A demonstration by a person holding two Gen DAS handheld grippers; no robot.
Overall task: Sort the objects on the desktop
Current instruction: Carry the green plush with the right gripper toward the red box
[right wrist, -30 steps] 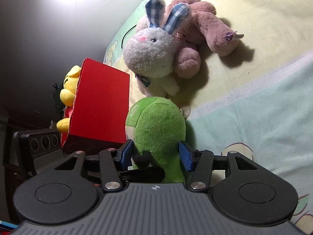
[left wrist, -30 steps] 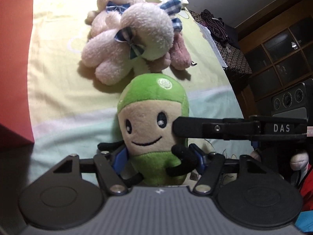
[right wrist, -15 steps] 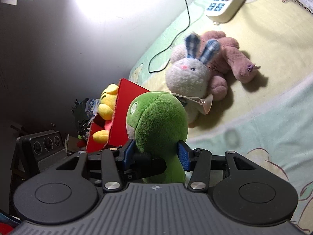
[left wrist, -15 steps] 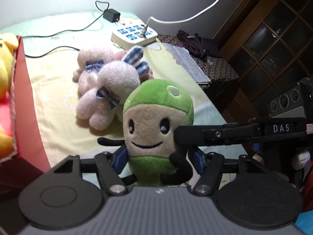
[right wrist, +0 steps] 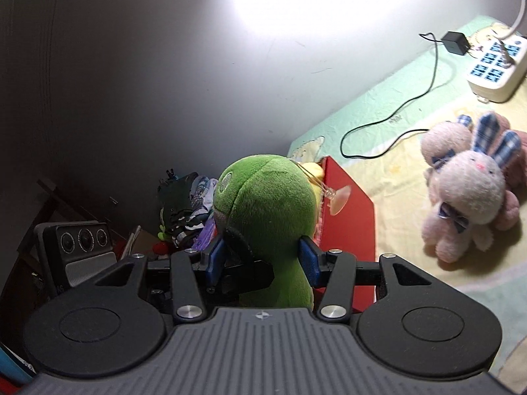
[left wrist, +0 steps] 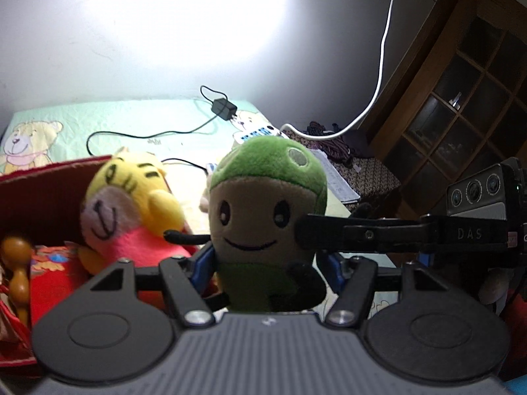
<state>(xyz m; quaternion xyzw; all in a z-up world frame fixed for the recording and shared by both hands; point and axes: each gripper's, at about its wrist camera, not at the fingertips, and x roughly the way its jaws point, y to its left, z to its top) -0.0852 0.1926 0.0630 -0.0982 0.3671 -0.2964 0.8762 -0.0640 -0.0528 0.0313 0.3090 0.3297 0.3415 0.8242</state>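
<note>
Progress: partial. Round green plush doll [left wrist: 267, 227] is clamped at its base by left gripper [left wrist: 268, 263] and right gripper [right wrist: 262, 258], raised near the red box [right wrist: 349, 217] containing a yellow plush [left wrist: 131, 204]. Pink plush rabbits [right wrist: 471, 191] remain unsorted, far right.

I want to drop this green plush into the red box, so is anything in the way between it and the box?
Partly. The green plush, held by both grippers, is beside the red box, but a yellow plush already lies in the box's near end, so free room there looks tight.
</note>
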